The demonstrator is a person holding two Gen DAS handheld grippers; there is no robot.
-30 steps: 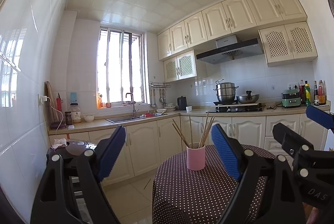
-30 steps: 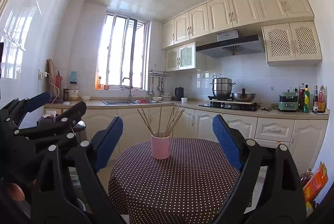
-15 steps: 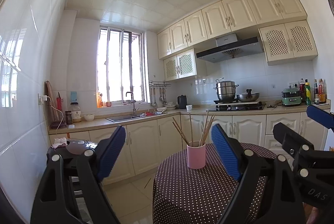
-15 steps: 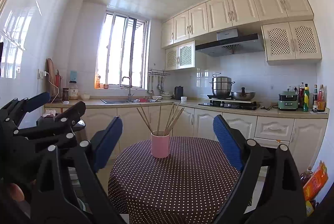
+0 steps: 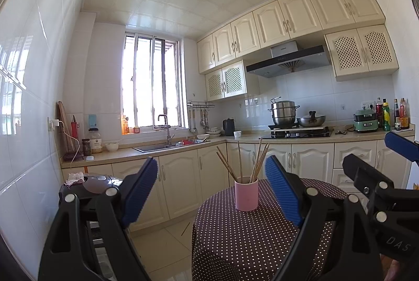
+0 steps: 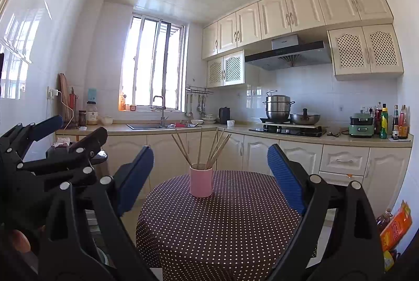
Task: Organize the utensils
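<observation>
Right wrist view: my right gripper (image 6: 209,171) spread wide, pink cup (image 6: 200,181) of chopsticks (image 6: 200,148) centred between fingers, well ahead on dotted table (image 6: 222,223). My left gripper (image 5: 211,188) also wide, cup right of centre.

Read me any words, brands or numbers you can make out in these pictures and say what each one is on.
"DAS": on the black body of the right gripper.
Range hood badge: too small to read.
Orange packet print: blurred.
Jar label: unreadable.
</observation>
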